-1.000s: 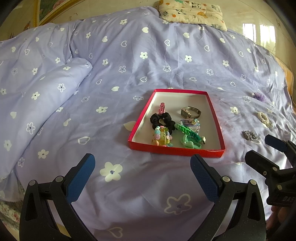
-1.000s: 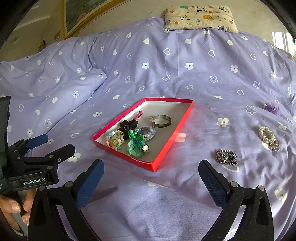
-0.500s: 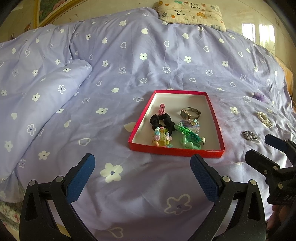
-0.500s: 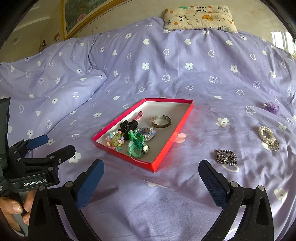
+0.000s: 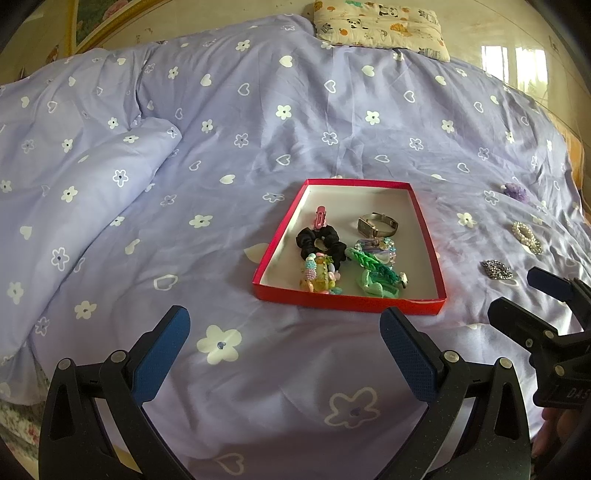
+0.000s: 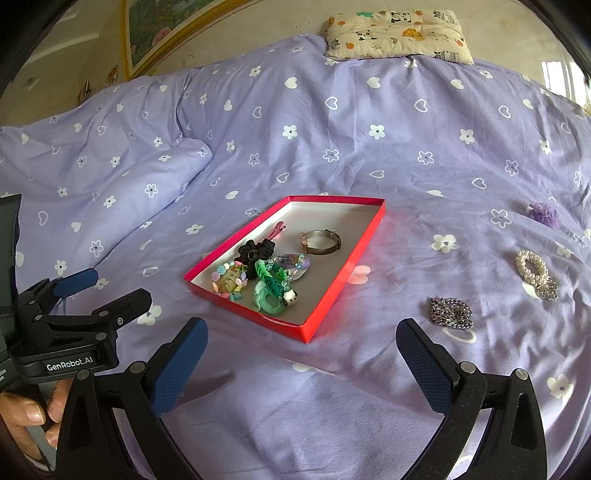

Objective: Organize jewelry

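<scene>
A bed fills both views, covered by a lilac quilt printed with white flowers and hearts. A small cream pillow with cartoon animals lies at the far end against the wall, and a gold picture frame shows in the upper left corner.

Near the middle of the quilt sits a shallow red box with a white inside. It holds a pink hair clip, a black scrunchie, a metal watch, a pastel beaded bracelet, a green braided band and a mint green piece with a small panda charm, all bunched toward the near half of the box. A bluish beaded item lies under the green band; what it is cannot be told.

Three pieces lie loose on the quilt to the right of the box, apart from it: a silver chain nearest, a pearl bracelet farther off, and a purple hair tie beyond that.

The left gripper hovers over the quilt short of the box, its blue-padded jaws spread wide and holding nothing. The right gripper hangs likewise, jaws wide apart and empty, with the chain just beyond its right finger. A hand grips the left tool's handle at the lower left of the right view.
</scene>
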`<state>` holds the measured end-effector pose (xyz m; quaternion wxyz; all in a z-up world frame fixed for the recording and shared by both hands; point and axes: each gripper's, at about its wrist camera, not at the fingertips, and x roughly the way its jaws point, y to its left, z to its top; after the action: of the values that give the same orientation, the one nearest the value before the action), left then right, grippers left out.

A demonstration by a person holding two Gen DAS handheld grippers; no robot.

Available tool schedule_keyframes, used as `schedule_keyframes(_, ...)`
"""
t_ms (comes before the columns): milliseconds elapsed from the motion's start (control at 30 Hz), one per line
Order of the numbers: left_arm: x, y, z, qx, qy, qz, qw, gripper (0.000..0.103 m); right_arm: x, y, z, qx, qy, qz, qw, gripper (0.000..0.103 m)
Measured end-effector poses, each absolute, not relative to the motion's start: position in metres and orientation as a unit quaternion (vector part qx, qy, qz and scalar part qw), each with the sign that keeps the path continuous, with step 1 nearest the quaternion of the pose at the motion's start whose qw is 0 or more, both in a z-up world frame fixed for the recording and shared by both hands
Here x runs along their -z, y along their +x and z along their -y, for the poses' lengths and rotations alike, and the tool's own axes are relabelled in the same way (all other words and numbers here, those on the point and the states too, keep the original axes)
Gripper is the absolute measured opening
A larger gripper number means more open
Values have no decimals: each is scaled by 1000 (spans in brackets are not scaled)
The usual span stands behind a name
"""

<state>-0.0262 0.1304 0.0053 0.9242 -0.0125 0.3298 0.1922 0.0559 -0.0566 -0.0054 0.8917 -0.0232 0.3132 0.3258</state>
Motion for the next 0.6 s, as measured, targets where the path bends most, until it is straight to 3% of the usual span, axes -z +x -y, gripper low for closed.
schedule_keyframes(600, -2, -19, -129, -182, -13, -335, 924, 103, 5, 57, 58, -325, -19, -315, 892, 103)
